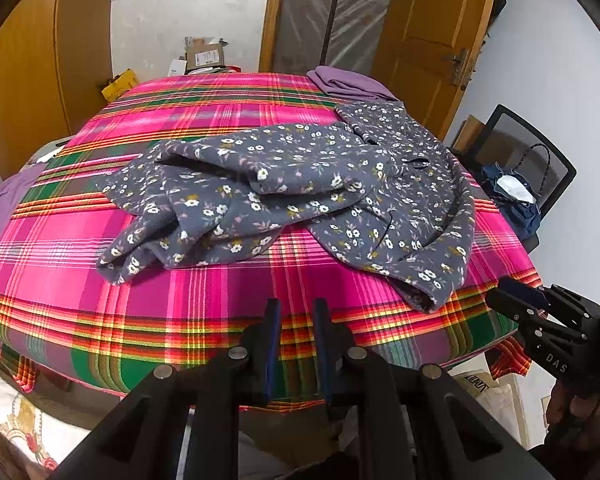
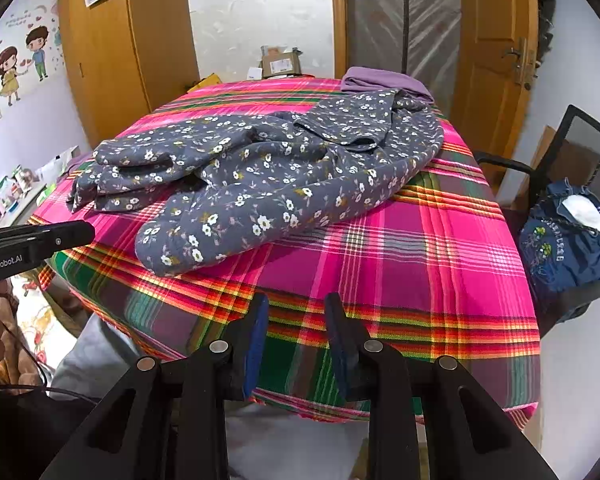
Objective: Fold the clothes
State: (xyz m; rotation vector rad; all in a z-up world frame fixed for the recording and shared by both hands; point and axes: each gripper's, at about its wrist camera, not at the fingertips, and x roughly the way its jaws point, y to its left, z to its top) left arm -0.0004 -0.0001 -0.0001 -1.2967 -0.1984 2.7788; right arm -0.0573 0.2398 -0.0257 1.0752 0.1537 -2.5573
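- Centrally, the floral garment (image 1: pixel 300 200) lies crumpled on the plaid-covered worktop (image 1: pixel 220 312), bunched at the left, its long part trailing to the near right edge; a folded purple cloth (image 1: pixel 348 84) sits at the far right.
- Step in hand, judged: reaching in for a first grasp. Done well, each hand would take a separate edge of the garment and draw it flat before any fold.
- Left gripper (image 1: pixel 296 340): fingers partly open, nothing between them, short of the garment above the near edge.
- Right gripper (image 2: pixel 296 340): fingers partly open with a wider gap, empty, touching nothing.
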